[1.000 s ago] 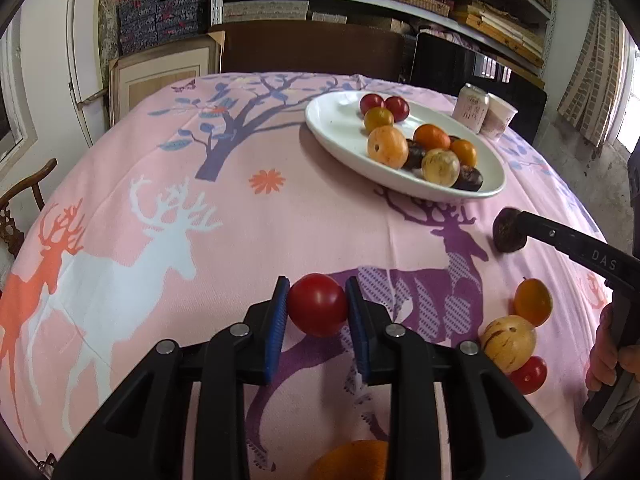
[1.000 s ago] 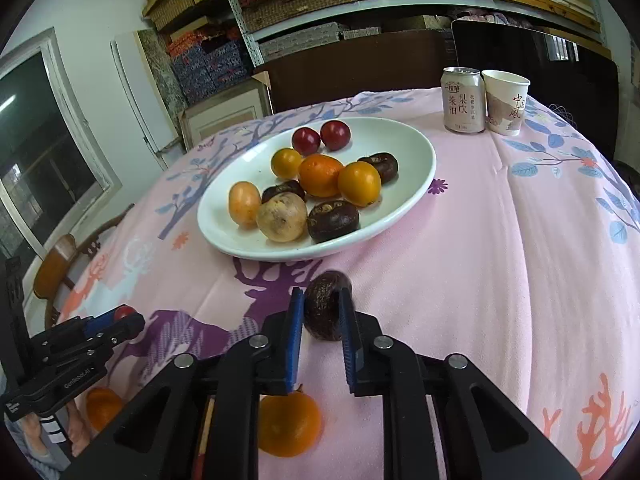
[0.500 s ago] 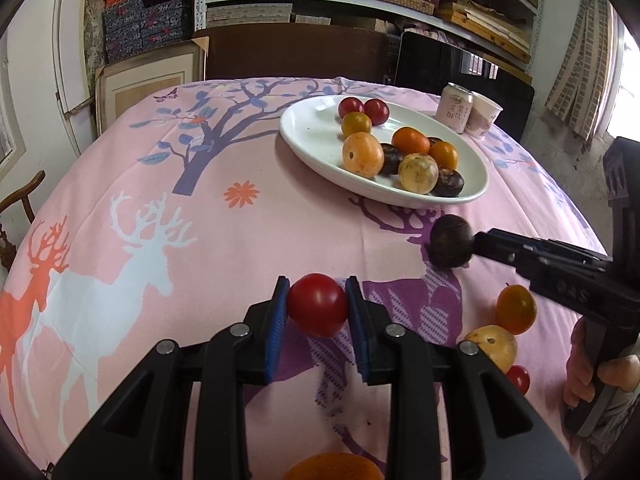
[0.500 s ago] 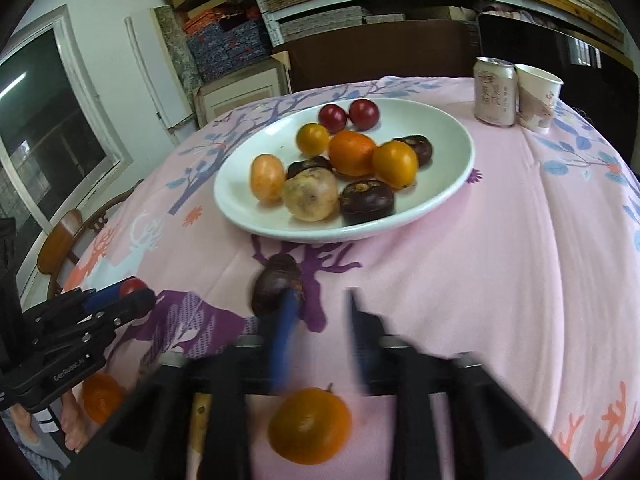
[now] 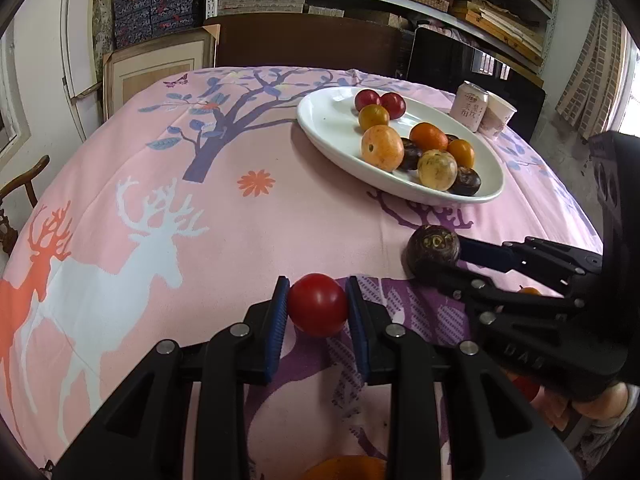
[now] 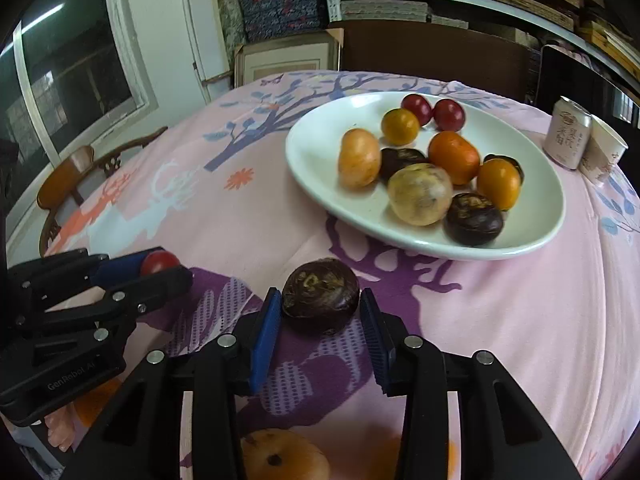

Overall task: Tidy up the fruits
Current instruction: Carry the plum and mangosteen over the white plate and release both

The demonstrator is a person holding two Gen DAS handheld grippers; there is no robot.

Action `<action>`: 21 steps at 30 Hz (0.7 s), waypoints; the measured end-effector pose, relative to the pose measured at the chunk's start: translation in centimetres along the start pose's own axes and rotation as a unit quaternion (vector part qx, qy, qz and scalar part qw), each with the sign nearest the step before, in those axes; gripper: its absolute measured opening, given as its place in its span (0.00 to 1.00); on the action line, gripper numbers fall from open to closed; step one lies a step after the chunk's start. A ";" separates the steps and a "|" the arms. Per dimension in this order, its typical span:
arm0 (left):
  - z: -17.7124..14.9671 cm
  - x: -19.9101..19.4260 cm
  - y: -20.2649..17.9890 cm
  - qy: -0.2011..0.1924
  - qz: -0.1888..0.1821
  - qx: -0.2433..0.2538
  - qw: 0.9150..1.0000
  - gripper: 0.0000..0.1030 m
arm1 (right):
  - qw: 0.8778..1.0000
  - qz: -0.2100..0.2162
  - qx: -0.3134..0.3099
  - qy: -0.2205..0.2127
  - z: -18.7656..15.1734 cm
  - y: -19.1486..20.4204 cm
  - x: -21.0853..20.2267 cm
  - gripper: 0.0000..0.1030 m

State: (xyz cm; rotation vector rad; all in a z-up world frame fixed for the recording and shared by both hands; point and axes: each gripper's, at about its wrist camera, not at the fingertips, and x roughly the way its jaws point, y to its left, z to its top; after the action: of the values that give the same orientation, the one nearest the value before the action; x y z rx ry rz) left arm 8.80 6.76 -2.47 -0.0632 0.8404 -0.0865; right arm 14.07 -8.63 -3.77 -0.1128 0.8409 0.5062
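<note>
A red tomato is still being clamped by the left gripper over the tablecloth's near edge, while the dark fruit, gripped a second ago, is being bracketed loosely by the right gripper's now-parted jaws.

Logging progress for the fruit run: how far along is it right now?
Mostly done: nine fruits already sit on the white plate. In hand: the left tool grips a red tomato, and the right tool brackets a dark purple fruit near the plate rim. Left: plating both, plus an orange fruit on the tablecloth.
</note>
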 end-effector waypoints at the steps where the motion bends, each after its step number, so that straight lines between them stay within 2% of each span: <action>1: 0.0 0.1 0.0 0.002 0.000 0.000 1.000 0.27 | 1.000 -0.001 -0.008 0.002 0.0 0.3 0.1 0.35; 3: -0.1 0.5 -0.2 0.008 0.003 0.006 1.000 0.27 | 1.000 -0.017 -0.019 -0.002 -0.2 0.8 -0.2 0.35; 6: -0.2 0.7 -0.6 0.013 0.003 0.012 1.000 0.27 | 1.000 -0.010 -0.011 -0.007 -0.5 0.4 -0.9 0.34; 8: 0.5 0.6 -0.6 0.010 -0.016 0.003 1.000 0.27 | 1.000 -0.004 0.006 -0.019 -0.6 -0.5 -1.8 0.34; 10: 2.2 0.4 -0.9 0.004 -0.025 0.003 1.000 0.27 | 0.999 0.002 0.028 -0.044 -0.1 -1.7 -3.7 0.34; 13: 6.1 0.2 -2.2 -0.024 -0.008 0.025 0.999 0.27 | 0.996 -0.016 0.052 -0.076 1.8 -3.7 -5.5 0.34; 19: 12.4 3.8 -4.2 -0.031 -0.004 0.034 0.999 0.27 | 0.990 -0.050 0.099 -0.085 5.8 -8.3 -3.8 0.35; 20: 12.9 4.6 -4.1 -0.028 -0.005 0.028 0.999 0.28 | 0.989 -0.055 0.107 -0.090 6.2 -8.9 -3.5 0.37; 21: 13.4 5.6 -3.8 -0.021 -0.009 0.019 1.000 0.31 | 0.988 -0.054 0.113 -0.094 6.2 -9.4 -3.2 0.44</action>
State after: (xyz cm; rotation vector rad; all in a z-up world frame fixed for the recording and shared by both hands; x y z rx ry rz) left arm 22.30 2.67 2.60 -0.0356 0.7964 -0.1172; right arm 21.00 -16.32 1.83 0.0976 0.6973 0.3110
